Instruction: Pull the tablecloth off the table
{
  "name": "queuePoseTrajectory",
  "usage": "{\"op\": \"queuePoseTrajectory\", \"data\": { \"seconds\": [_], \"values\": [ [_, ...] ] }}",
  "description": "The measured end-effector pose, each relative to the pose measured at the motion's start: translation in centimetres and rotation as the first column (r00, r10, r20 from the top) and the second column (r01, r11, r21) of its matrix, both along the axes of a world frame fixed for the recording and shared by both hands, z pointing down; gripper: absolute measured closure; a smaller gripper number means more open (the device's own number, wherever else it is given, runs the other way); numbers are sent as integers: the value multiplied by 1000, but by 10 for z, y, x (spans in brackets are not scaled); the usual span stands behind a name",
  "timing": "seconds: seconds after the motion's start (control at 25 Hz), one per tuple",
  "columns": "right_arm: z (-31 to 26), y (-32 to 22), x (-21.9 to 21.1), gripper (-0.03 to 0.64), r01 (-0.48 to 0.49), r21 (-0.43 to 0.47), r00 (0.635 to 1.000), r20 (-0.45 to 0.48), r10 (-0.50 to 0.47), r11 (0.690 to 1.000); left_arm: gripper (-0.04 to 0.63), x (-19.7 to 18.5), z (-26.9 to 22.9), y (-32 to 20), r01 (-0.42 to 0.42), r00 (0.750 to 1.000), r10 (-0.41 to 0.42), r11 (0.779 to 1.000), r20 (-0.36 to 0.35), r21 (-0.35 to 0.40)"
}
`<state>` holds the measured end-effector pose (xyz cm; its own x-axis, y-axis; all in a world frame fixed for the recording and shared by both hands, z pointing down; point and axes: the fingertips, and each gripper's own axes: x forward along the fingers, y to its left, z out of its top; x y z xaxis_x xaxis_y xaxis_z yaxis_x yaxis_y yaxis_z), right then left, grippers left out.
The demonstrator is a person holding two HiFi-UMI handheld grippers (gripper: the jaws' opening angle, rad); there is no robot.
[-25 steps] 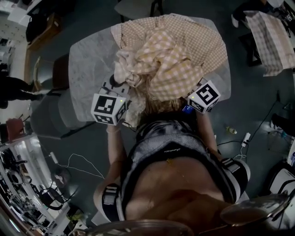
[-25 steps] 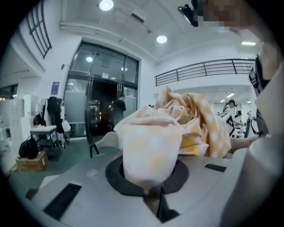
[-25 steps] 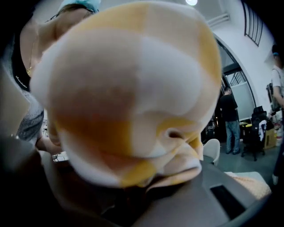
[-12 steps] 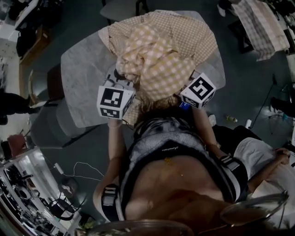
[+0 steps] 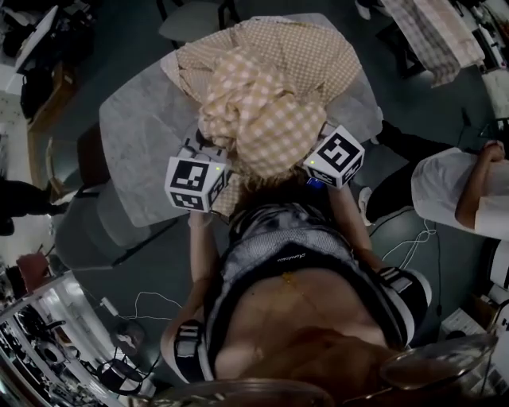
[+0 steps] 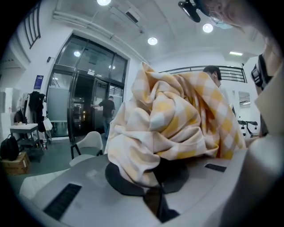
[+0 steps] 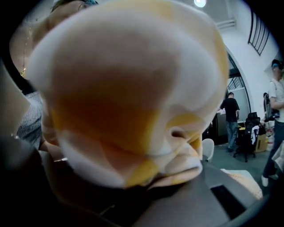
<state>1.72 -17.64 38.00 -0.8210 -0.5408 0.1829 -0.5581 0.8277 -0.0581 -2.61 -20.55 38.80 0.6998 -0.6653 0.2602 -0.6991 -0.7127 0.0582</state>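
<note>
Gathering the yellow-checked tablecloth into a tall heap over the near edge of the tabletop, the person grips it from both sides. The left tongs are pressed together on a thin fold at the bottom of the heap, which billows up above them. The right tongs pinch a much thicker wad, so they stand a little apart with cloth packed between them and crowding that gripper's own view.

Both pairs sit low on the bundle, just off the near edge of the tabletop, close to the person's chest; that seems chosen so the loose mass rides above the grips instead of dragging, and so neither side slips back.

About half the tablecloth is off, by my reckoning. Beyond the heap it lies flat over the far part of the tabletop, draping past the far edge, while the tabletop's left side is already bare and pale.

What remains looks like a backward draw away from the tabletop, both grips kept tight. The one risk I see is the draped far hem catching on the chair just beyond the tabletop's far edge. A bystander stands well apart from the tabletop, off its right side, clear of the pull.
</note>
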Motion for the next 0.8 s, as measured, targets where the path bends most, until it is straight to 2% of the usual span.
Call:
{"op": "queuePoseTrajectory", "data": {
  "seconds": [0.24, 0.48, 0.64, 0.8],
  "values": [
    [4, 30, -3, 480, -57, -10, 998, -17, 57, 998, 577, -3, 4, 31, -40, 999, 39, 999, -20, -9],
    [16, 69, 0, 480, -113, -19, 993, 15, 113, 993, 577, 2, 14, 68, -85, 996, 85, 996, -16, -1],
    [19, 91, -1, 480, -118, -20, 993, 12, 118, 993, 577, 1, 17, 90, -103, 995, 103, 995, -9, -3],
    [18, 108, 3, 480, -97, -9, 995, 10, 97, 995, 577, 5, 15, 107, -84, 996, 84, 996, -11, 0]
  ]
}}
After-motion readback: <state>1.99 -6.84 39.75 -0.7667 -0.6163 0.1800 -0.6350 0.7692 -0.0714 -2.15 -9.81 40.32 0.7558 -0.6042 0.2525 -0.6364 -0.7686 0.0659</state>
